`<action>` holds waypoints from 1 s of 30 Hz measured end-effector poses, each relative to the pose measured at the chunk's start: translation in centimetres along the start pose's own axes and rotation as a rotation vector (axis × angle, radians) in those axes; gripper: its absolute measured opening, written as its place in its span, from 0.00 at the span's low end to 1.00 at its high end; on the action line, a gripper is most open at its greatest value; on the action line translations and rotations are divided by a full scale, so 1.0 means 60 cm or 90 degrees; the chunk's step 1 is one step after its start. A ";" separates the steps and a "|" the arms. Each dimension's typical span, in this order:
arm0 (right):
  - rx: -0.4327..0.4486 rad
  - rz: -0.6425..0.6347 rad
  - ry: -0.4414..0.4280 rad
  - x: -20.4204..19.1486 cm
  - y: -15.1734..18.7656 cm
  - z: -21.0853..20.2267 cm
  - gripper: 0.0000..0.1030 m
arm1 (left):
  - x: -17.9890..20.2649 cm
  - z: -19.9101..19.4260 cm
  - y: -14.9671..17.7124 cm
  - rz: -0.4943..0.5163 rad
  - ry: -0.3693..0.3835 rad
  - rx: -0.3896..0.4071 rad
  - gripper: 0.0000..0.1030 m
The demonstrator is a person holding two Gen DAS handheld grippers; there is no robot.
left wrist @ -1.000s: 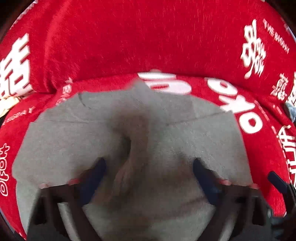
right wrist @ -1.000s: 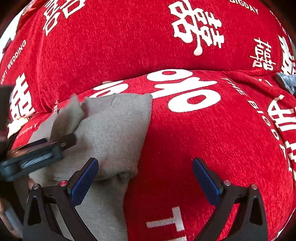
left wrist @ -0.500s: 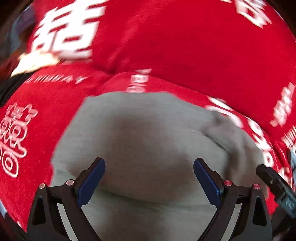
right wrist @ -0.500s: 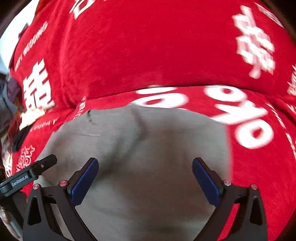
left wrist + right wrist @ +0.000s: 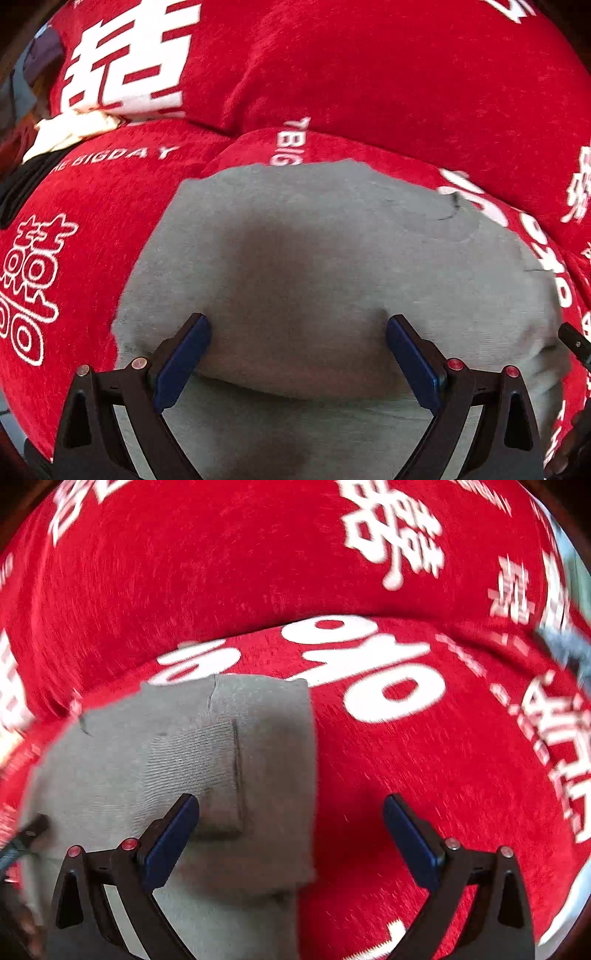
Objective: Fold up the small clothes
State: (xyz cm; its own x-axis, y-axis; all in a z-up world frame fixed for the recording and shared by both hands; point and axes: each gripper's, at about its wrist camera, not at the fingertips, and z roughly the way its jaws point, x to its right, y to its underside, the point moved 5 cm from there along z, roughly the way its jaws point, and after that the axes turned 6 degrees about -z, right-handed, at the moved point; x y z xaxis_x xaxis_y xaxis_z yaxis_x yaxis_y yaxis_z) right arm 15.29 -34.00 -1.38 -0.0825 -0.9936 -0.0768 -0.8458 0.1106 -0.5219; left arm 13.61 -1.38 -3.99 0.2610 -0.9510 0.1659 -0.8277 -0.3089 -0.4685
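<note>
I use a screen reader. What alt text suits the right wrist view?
A folded grey garment lies on a red cover with white print. The open right gripper hovers at the garment's right edge, its left finger over the cloth.

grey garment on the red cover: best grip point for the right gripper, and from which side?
Probably the right-hand edge of the grey garment, where its free edge runs down against the red printed cover. Come in from the bare cover on the right, with the open right gripper sliding a finger under that edge. The ribbed band folded on top looks thicker and harder to pinch.
</note>
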 end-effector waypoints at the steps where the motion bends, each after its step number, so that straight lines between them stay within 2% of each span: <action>1: 0.000 0.014 -0.025 0.006 0.001 -0.003 0.97 | 0.008 -0.005 0.001 0.004 0.009 -0.001 0.94; 3: 0.008 0.026 -0.074 0.005 -0.002 -0.011 0.97 | 0.017 -0.009 -0.001 0.009 0.013 -0.001 0.94; 7: 0.007 -0.003 -0.108 -0.035 -0.012 -0.009 0.97 | 0.022 -0.002 0.002 0.028 -0.011 -0.004 0.94; 9: 0.000 -0.035 -0.106 -0.062 -0.019 0.006 0.92 | 0.020 0.011 0.006 0.042 -0.035 -0.010 0.94; 11: -0.017 -0.068 -0.081 -0.079 -0.023 0.028 0.86 | 0.024 0.010 0.009 0.058 -0.042 0.003 0.94; 12: -0.030 -0.078 -0.077 -0.084 -0.023 0.041 0.79 | 0.024 0.010 0.010 0.060 -0.042 0.004 0.94; 14: -0.025 -0.101 -0.063 -0.091 -0.026 0.050 0.60 | 0.021 0.011 0.010 0.057 -0.039 0.004 0.95; 15: -0.023 -0.124 -0.061 -0.098 -0.027 0.049 0.34 | 0.020 0.012 0.009 0.056 -0.041 0.004 0.96; 16: -0.024 -0.139 -0.056 -0.101 -0.029 0.045 0.14 | 0.021 0.012 0.009 0.055 -0.041 0.004 0.96; 17: -0.017 -0.145 -0.053 -0.101 -0.031 0.037 0.07 | 0.021 0.012 0.008 0.053 -0.043 0.002 0.96; 22: 0.052 -0.145 -0.080 -0.089 -0.036 -0.025 0.05 | 0.032 0.005 0.006 0.033 -0.017 -0.007 0.96; 27: 0.042 -0.129 -0.051 -0.063 -0.025 -0.005 0.04 | 0.063 0.012 0.020 0.085 -0.043 0.006 0.96; 28: 0.036 -0.120 -0.035 -0.053 -0.022 0.002 0.00 | 0.065 0.011 0.021 0.087 -0.041 0.004 0.96; 30: 0.024 -0.112 -0.003 -0.031 -0.016 0.017 0.00 | 0.066 0.011 0.020 0.083 -0.040 -0.002 0.96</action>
State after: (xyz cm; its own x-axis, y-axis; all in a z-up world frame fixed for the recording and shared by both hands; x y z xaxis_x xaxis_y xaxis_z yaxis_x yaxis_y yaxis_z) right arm 16.77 -32.26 -1.62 0.0669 -0.9976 0.0151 -0.8265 -0.0639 -0.5592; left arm 14.00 -5.50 -4.49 0.1824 -0.9820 0.0490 -0.8582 -0.1834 -0.4794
